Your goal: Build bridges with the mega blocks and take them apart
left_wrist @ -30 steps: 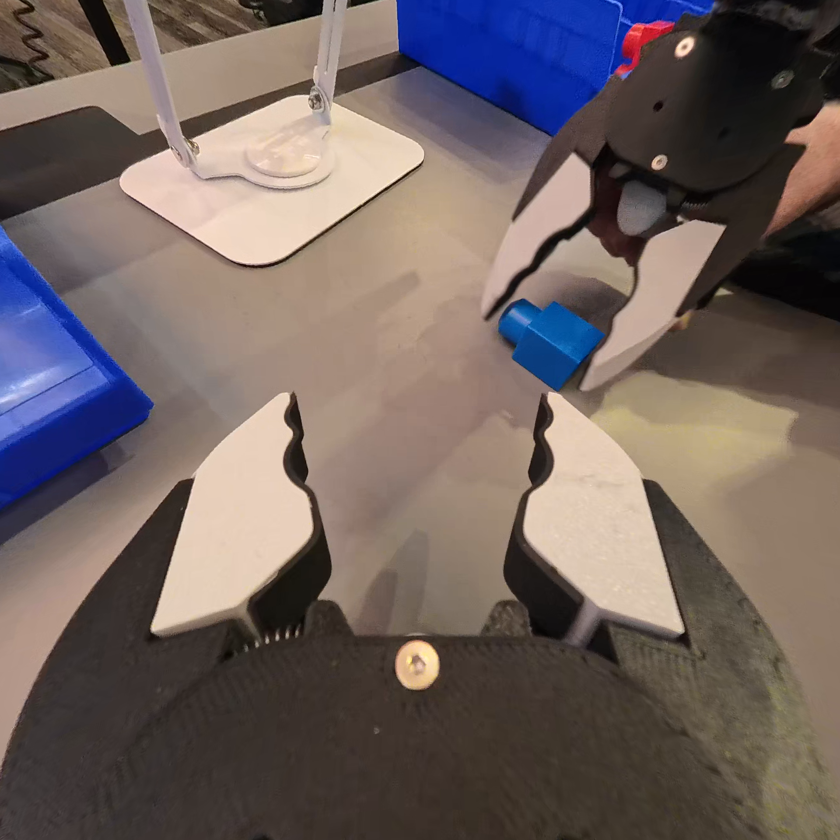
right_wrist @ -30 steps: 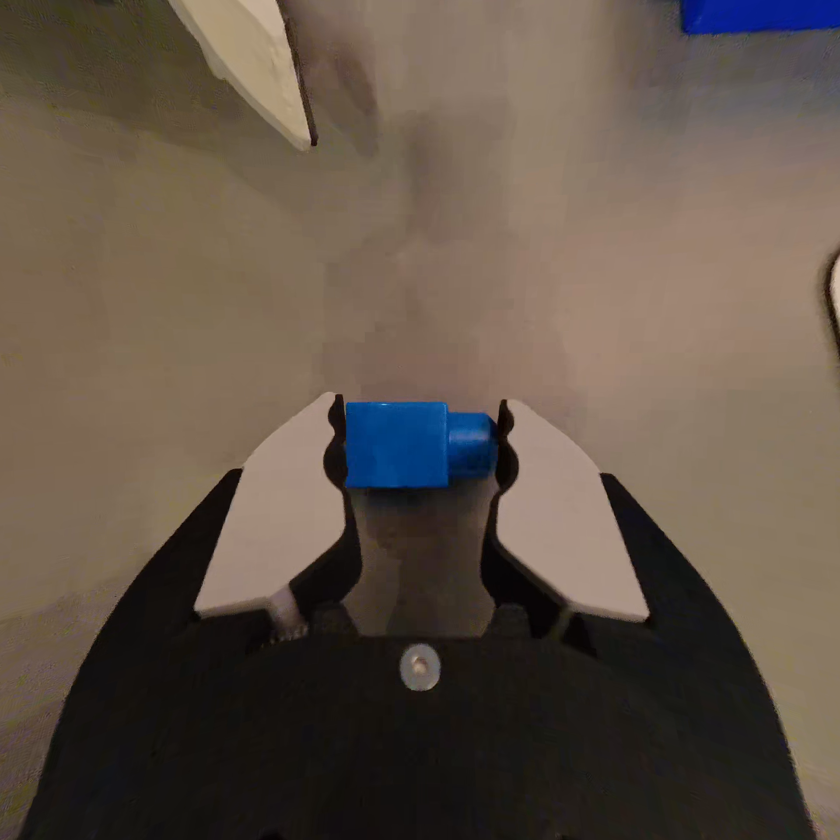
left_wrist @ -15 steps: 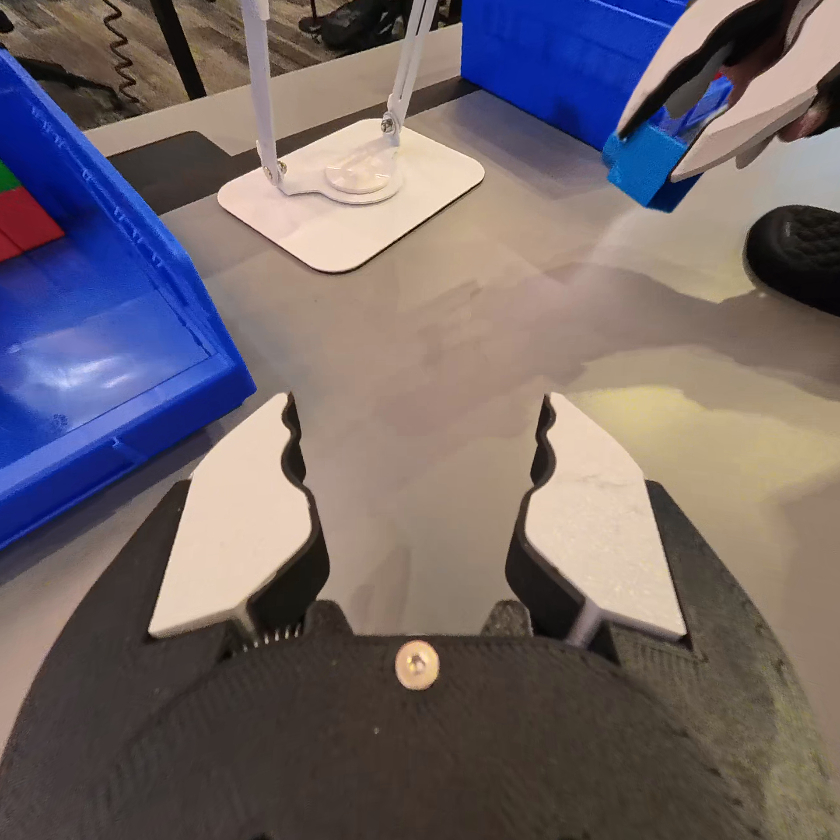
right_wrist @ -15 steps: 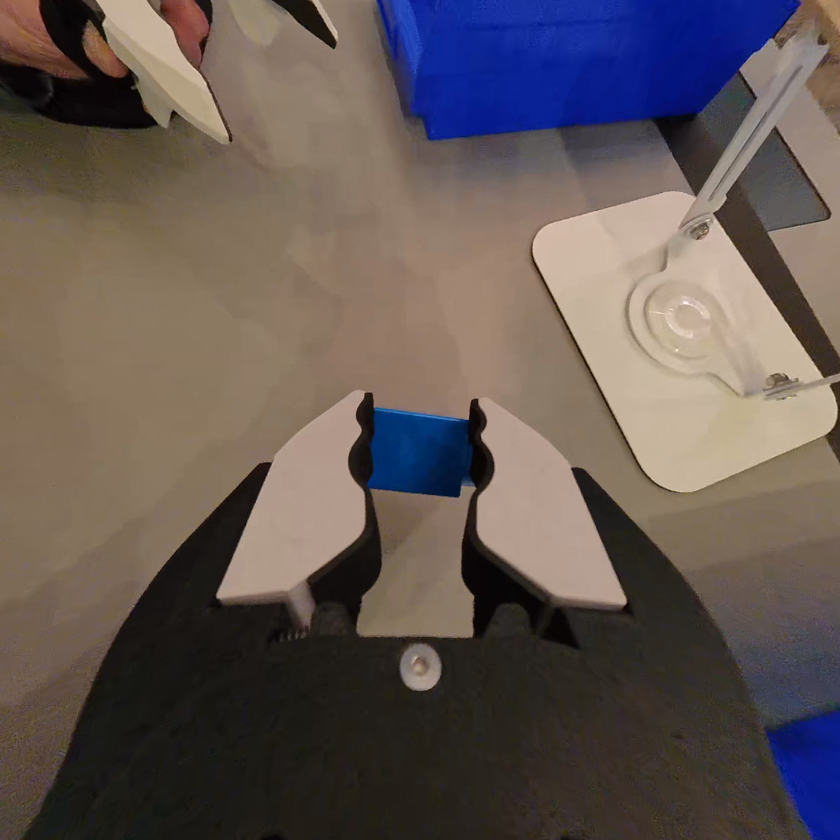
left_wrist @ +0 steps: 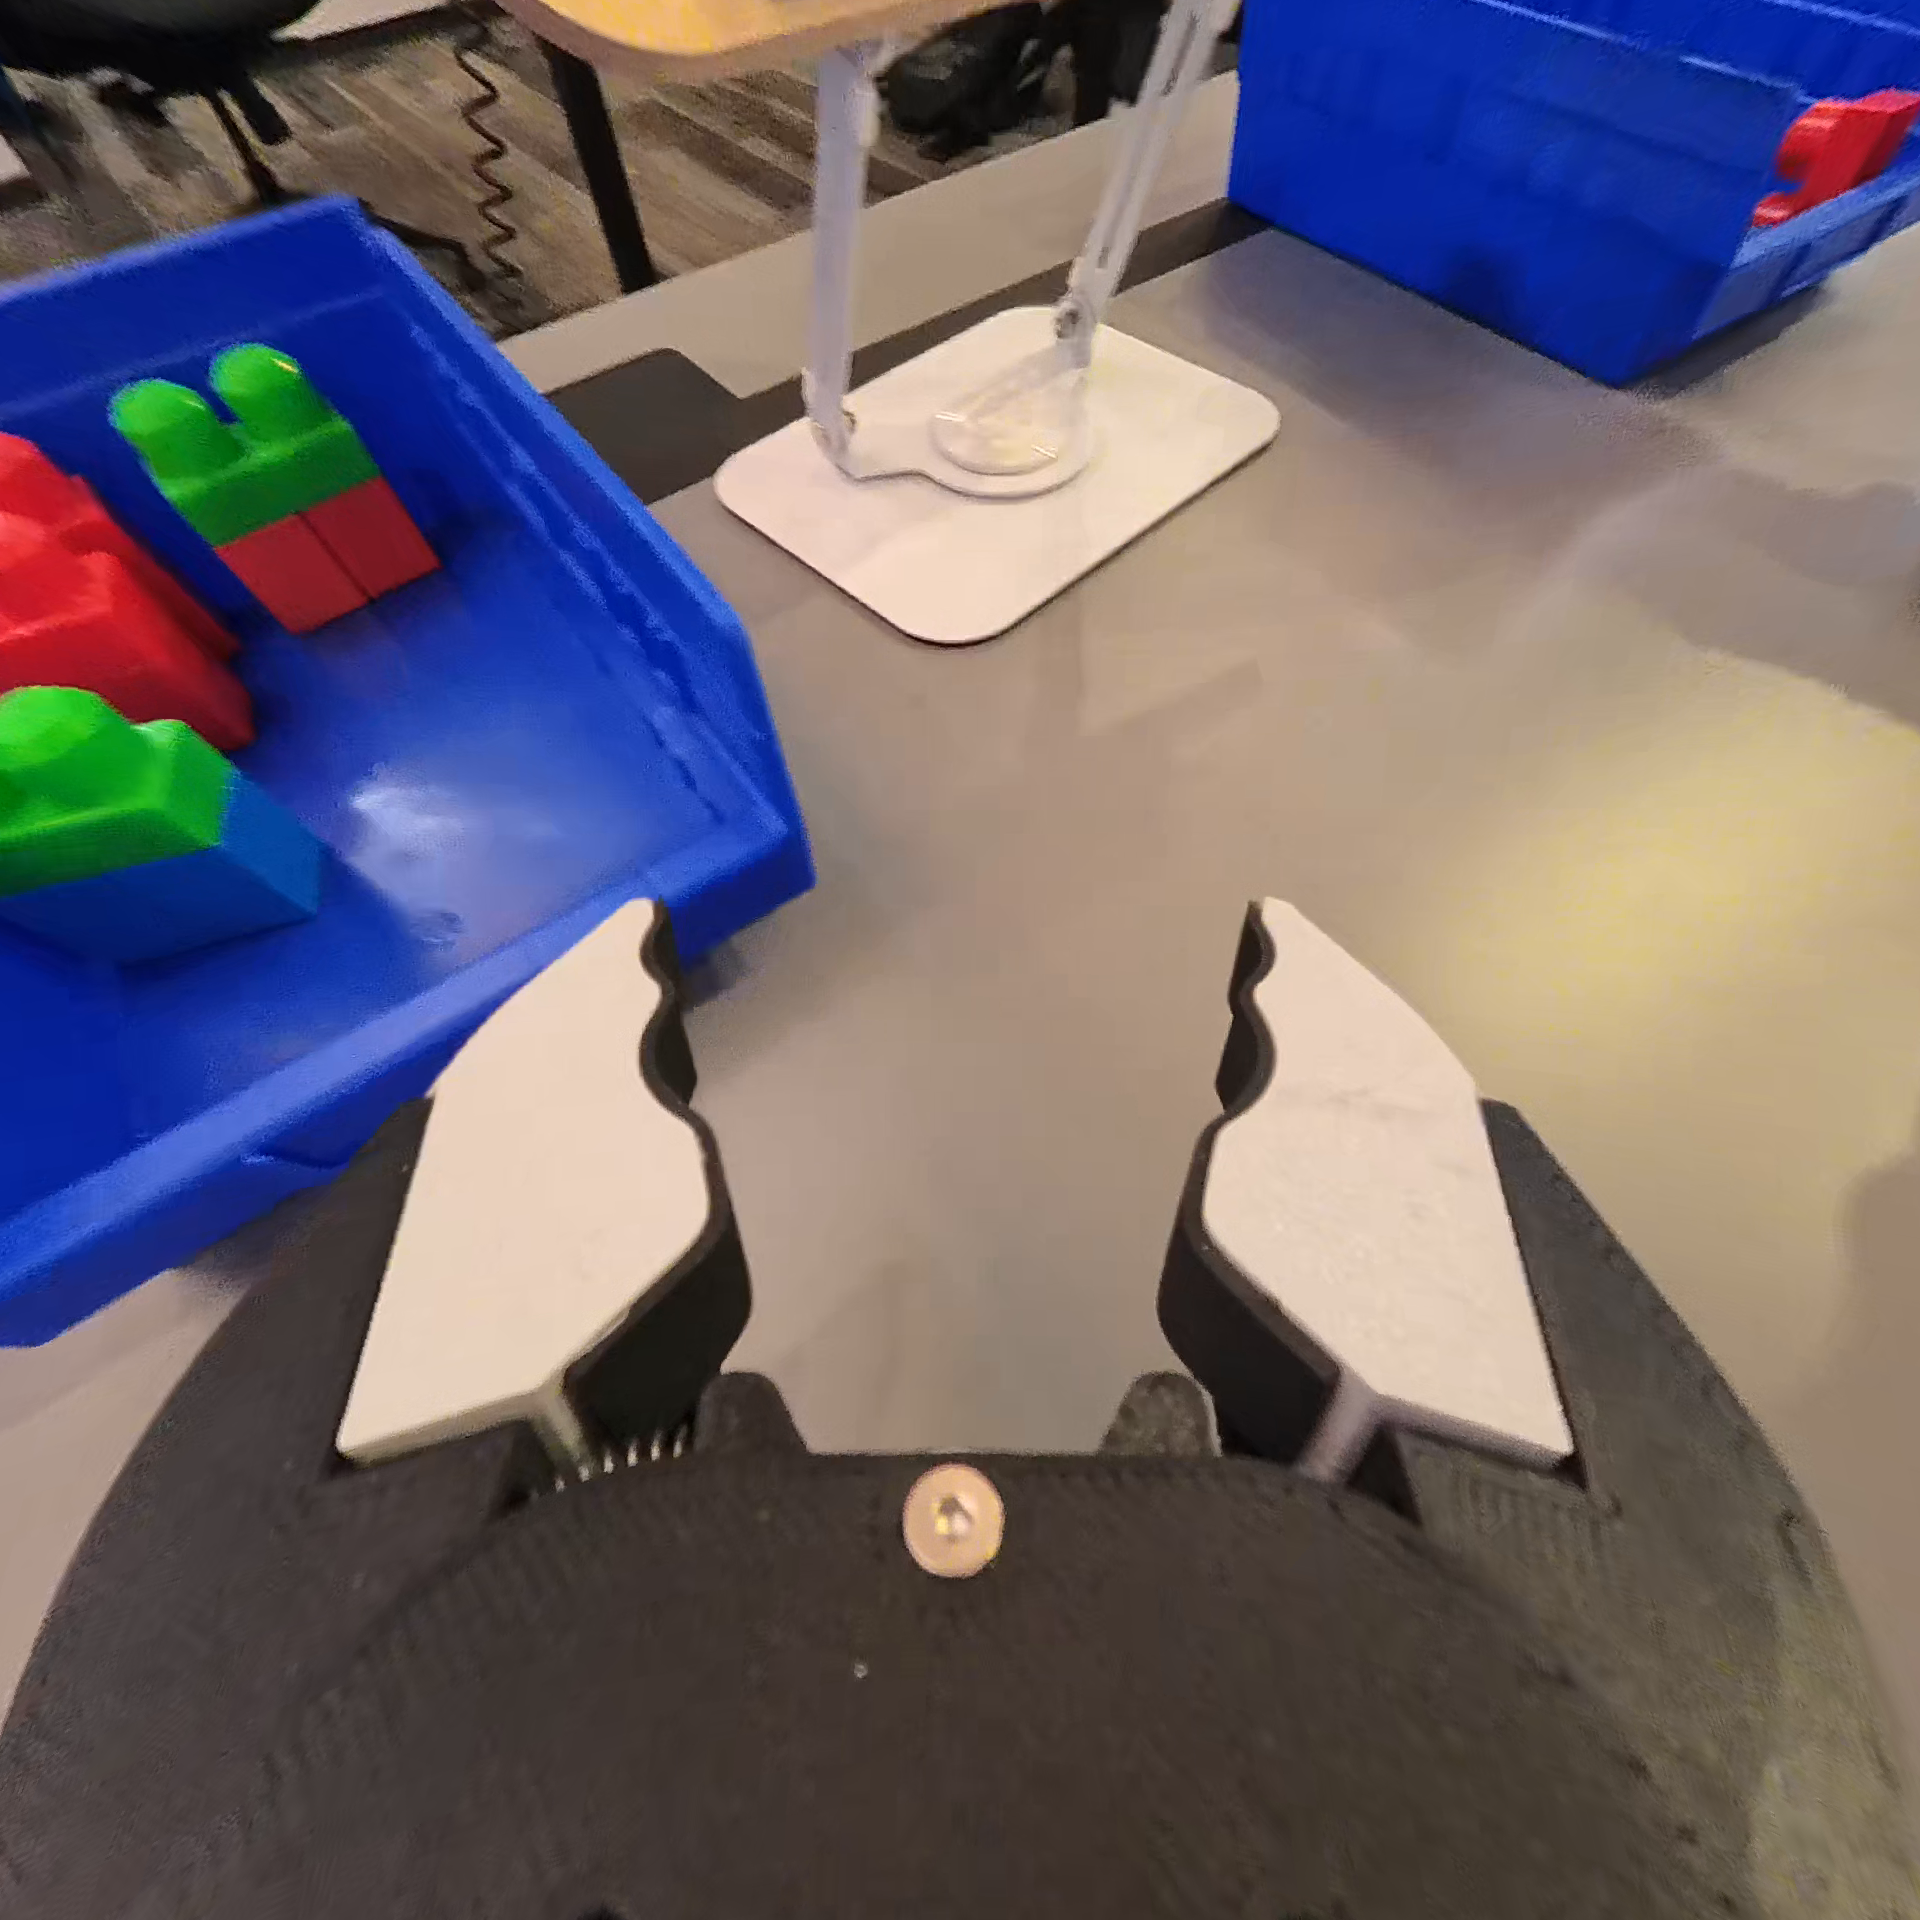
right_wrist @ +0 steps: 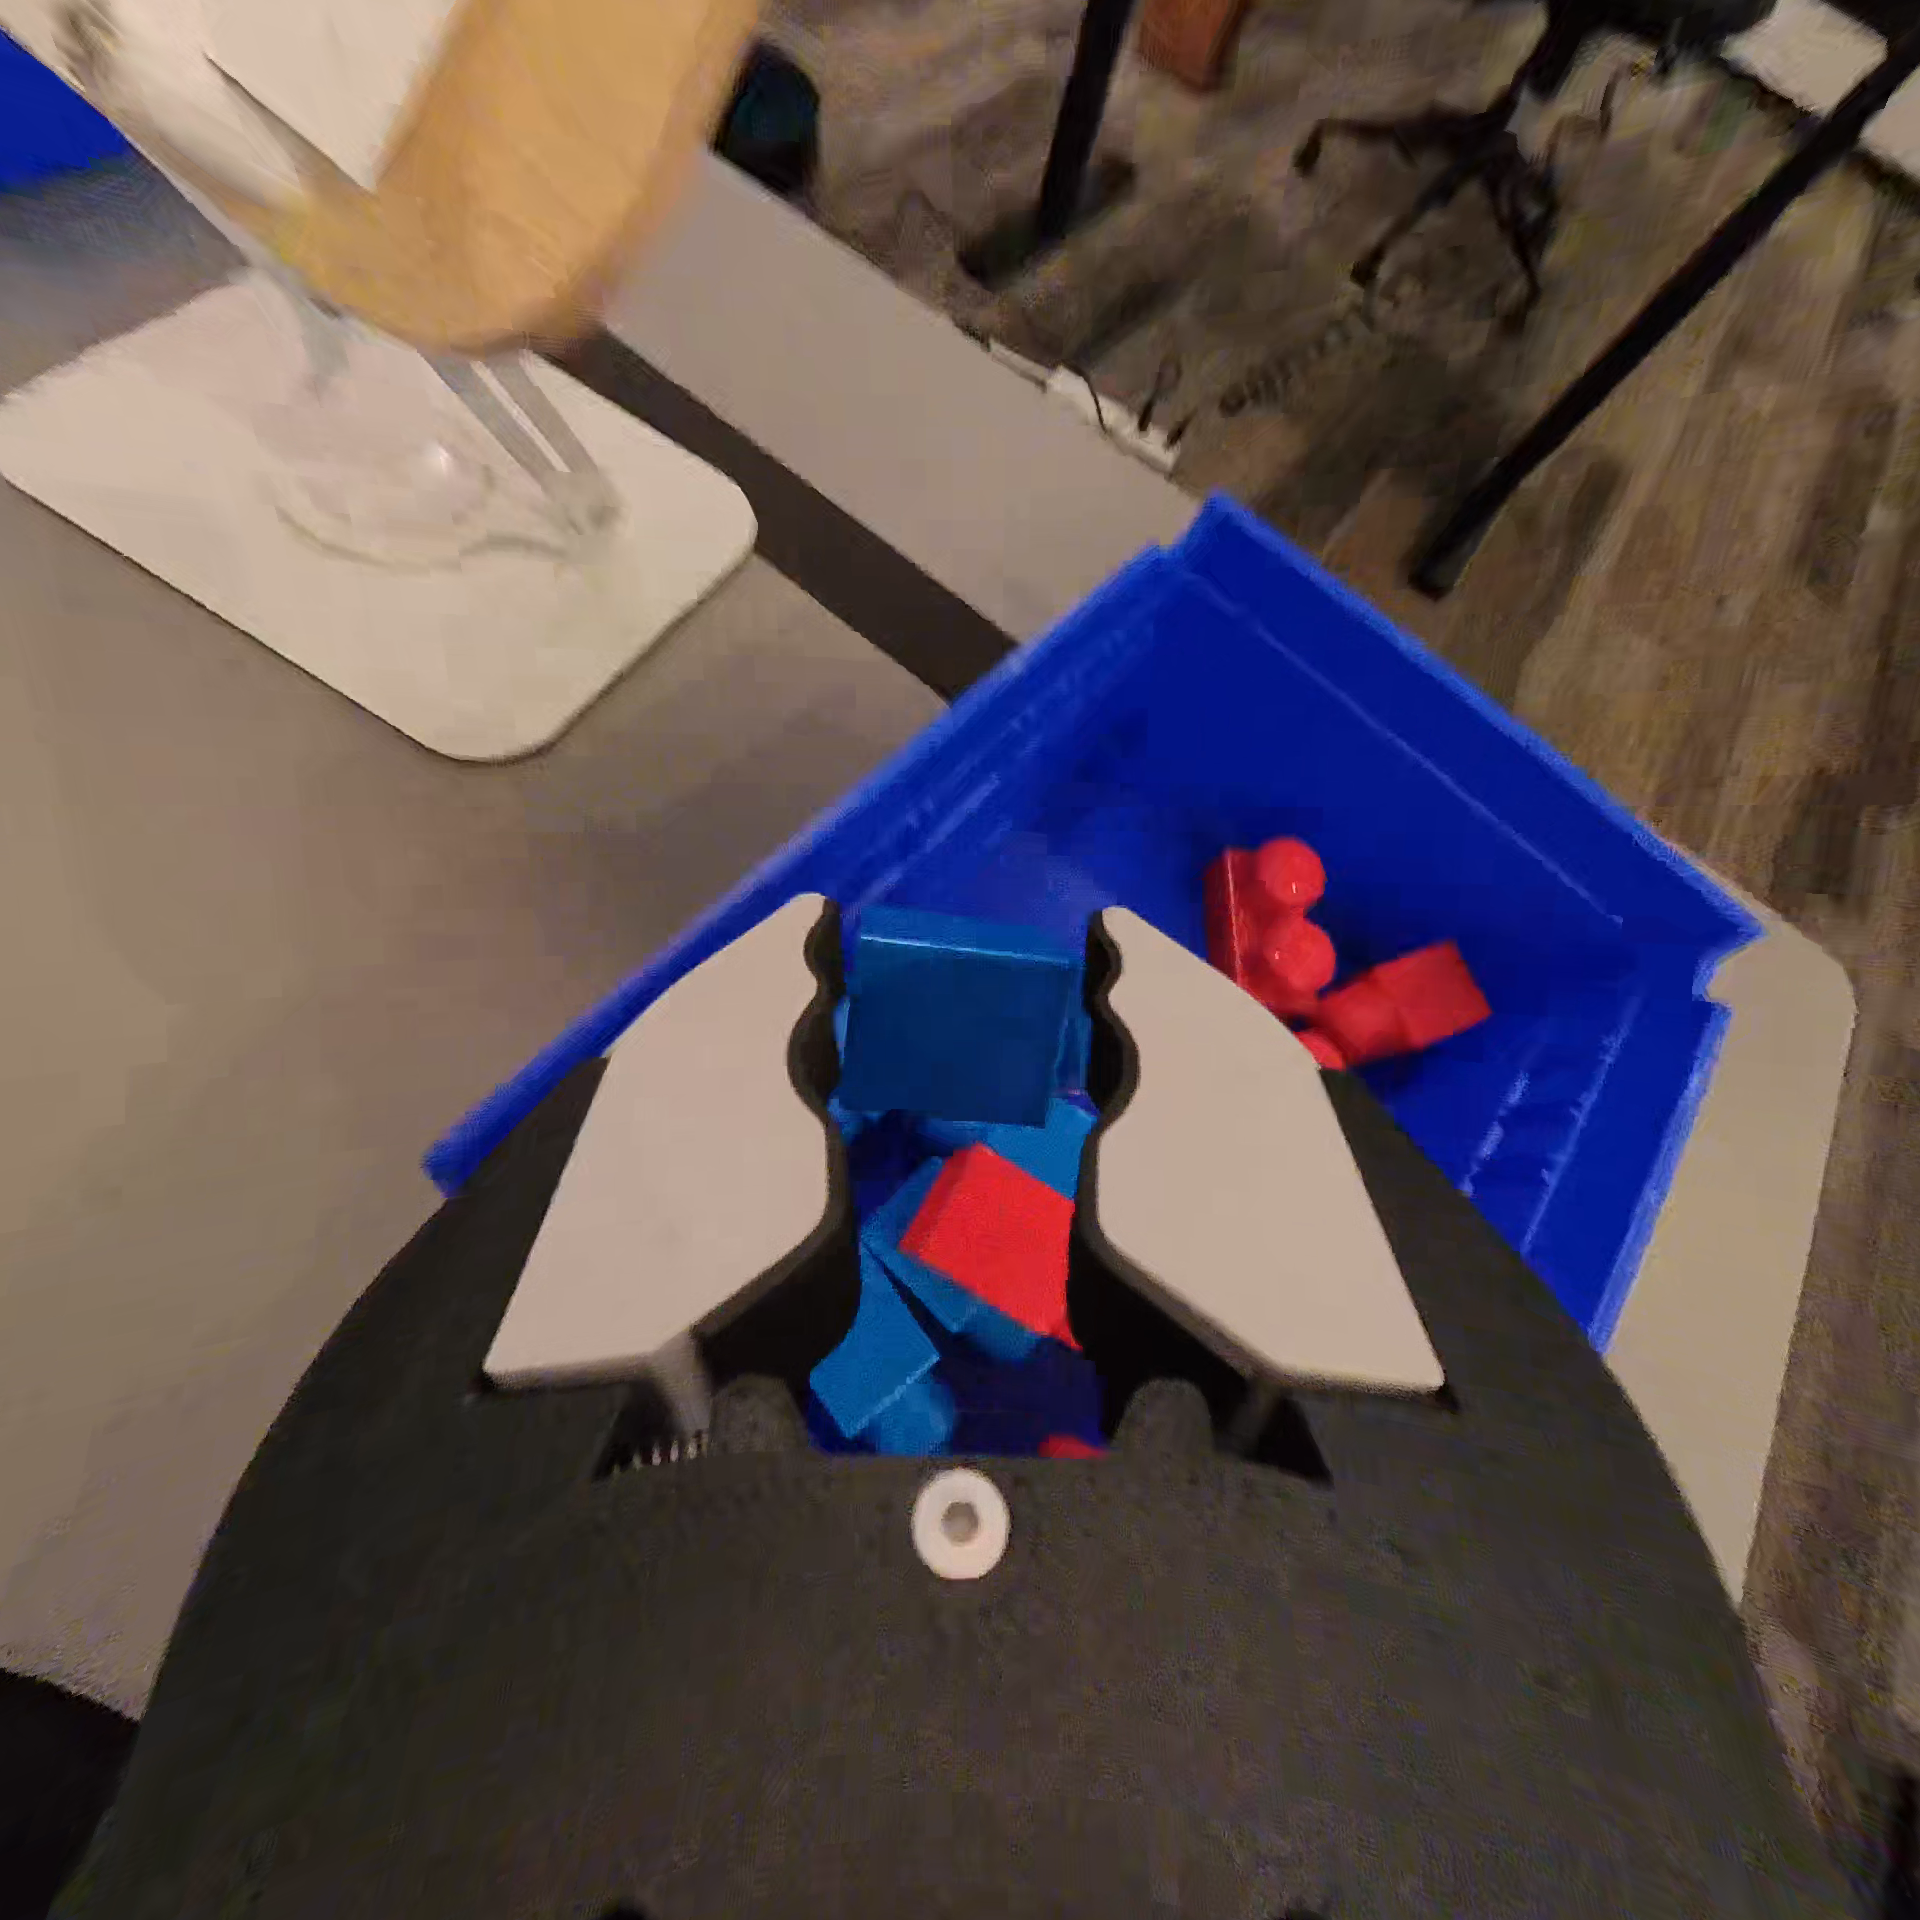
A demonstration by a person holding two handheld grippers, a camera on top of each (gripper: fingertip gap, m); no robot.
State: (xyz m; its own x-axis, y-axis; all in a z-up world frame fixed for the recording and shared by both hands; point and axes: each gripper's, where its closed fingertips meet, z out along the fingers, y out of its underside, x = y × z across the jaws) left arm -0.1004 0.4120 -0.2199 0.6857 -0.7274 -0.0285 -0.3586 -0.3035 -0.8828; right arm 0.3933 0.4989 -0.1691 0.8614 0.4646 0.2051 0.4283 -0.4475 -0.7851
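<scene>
While the right gripper [right_wrist: 961,1013] hangs over the blue bin [right_wrist: 1351,727] at the table's corner, it pinches 1 blue block [right_wrist: 951,1023] between its 2 white fingers [right_wrist: 707,1143], w/ both pads pressing on the block's sides. I think the block is held up there so it can drop in w/ the loose ones. Red and blue blocks [right_wrist: 997,1236] lie in a pile right under it, and 2 more red blocks [right_wrist: 1340,977] sit farther back in the same bin. So this looks like the take-apart part, putting bits away.

The gripper tips down, nose toward the bin's inside, block near the fingertips.

The left gripper [left_wrist: 951,997] is spread wide w/ nothing in it. It sits low over the bare grey table [left_wrist: 1351,831], pointing fwd, its left finger just by the corner of another blue bin [left_wrist: 582,582]. That bin keeps small built stacks: green on red [left_wrist: 281,488], green on blue [left_wrist: 135,821], plus a red lump [left_wrist: 94,623]. A white stand [left_wrist: 997,499] is well apart, farther back. My guess: the left one waits for its turn.
</scene>
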